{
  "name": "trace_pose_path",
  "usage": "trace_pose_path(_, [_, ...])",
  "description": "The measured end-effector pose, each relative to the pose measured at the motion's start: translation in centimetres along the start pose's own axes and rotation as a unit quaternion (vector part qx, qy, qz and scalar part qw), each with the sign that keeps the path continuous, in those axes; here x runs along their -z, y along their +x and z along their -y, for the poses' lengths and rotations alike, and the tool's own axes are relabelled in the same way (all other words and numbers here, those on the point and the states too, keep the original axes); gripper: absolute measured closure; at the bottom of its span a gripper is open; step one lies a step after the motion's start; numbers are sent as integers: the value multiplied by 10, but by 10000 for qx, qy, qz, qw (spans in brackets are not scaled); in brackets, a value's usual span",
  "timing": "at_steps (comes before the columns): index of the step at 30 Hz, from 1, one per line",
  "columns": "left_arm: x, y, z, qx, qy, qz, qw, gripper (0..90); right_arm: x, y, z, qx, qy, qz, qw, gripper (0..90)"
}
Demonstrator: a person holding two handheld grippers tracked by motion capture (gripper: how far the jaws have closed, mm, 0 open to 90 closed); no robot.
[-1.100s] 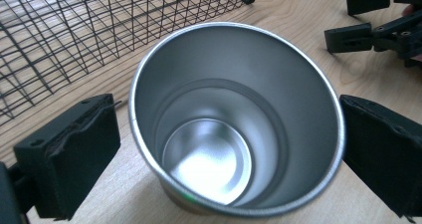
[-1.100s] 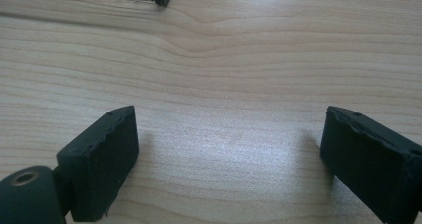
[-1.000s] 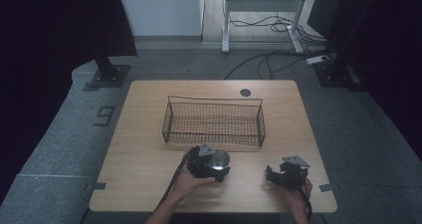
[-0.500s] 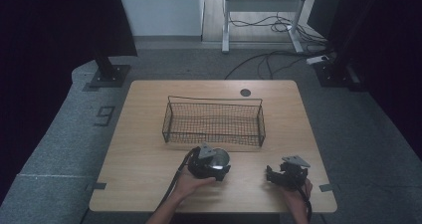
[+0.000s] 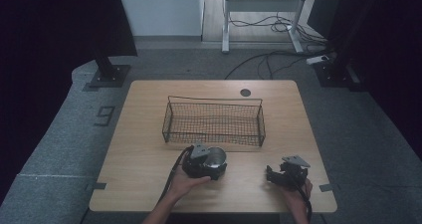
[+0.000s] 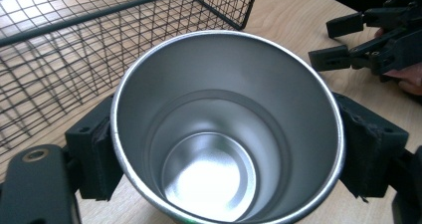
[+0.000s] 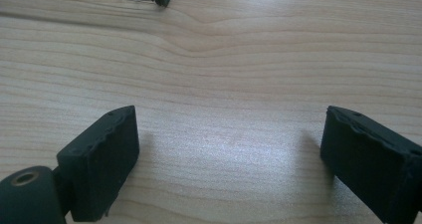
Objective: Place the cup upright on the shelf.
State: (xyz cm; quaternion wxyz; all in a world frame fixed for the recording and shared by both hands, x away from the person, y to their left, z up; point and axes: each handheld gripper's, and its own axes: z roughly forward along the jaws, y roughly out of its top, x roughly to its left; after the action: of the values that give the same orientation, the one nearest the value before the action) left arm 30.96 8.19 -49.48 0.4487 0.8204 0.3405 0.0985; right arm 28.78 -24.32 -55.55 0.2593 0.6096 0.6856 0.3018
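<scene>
A wooden table (image 5: 149, 149) carried a wire basket (image 5: 214, 122) at its middle, with a steel cup (image 5: 216, 158) just before it.

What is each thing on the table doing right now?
Metal cup: upright, empty, gripped on both sides.
Left gripper: jaws just closed in, shut on the cup.
Right gripper: open, nothing between its jaws.
Wire basket: upright, empty, behind the cup.

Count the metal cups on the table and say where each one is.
1. The cup stands on the table just in front of the wire basket, clamped between the jaws of the left gripper. I see none in the basket.
</scene>
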Motion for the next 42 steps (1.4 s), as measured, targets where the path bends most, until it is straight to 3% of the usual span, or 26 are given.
trace_pose_path(20, [33, 15, -8, 103, -239, 4, 9997, 148, 0, 0, 0, 3, -1, -3, 10000, 82])
trace_pose_path(42, [43, 25, -18, 131, -300, -42, 9995, 148, 0, 0, 0, 4, -2, -4, 10000, 83])
